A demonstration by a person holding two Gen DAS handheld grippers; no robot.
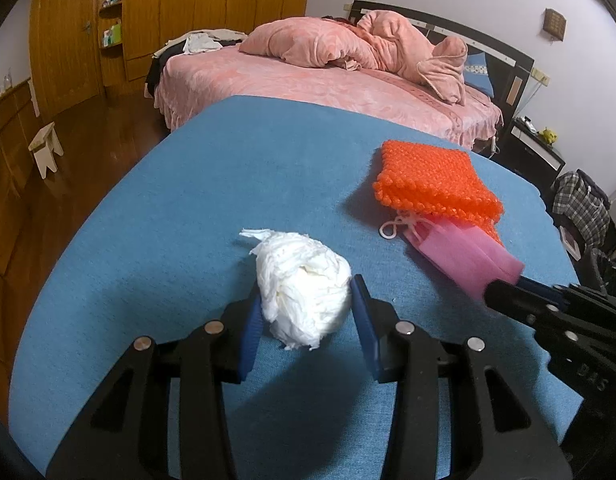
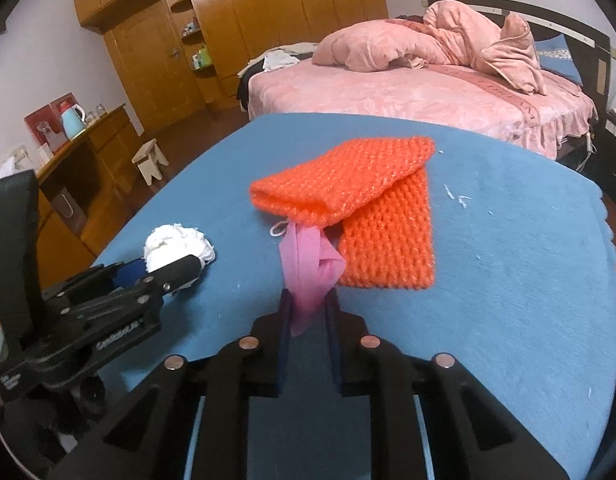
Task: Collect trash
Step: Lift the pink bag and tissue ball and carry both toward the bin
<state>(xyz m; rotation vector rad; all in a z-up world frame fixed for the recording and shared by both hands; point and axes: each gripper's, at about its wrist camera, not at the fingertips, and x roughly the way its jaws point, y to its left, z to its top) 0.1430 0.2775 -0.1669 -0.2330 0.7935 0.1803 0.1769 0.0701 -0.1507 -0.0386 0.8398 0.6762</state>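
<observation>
A crumpled white tissue wad (image 1: 303, 284) rests on the blue-covered table (image 1: 211, 184), and my left gripper (image 1: 306, 285) is shut on it, one blue pad against each side. The same wad (image 2: 175, 246) appears at the left of the right wrist view, behind the left gripper (image 2: 187, 266). A pink face mask (image 2: 305, 276) runs out from under a folded orange knitted cloth (image 2: 372, 204). My right gripper (image 2: 309, 295) is shut on its near end. The left wrist view has the mask (image 1: 456, 250), its white ear loop (image 1: 388, 231) and the right gripper (image 1: 504, 290) at the right.
Small white paper scraps (image 2: 454, 196) lie right of the orange cloth (image 1: 432, 180). Beyond the table stands a bed with pink bedding (image 1: 328, 84). A wooden wardrobe (image 1: 211, 8), a small white stool (image 1: 45, 148) and a low dresser with a kettle (image 2: 71, 120) are on the left.
</observation>
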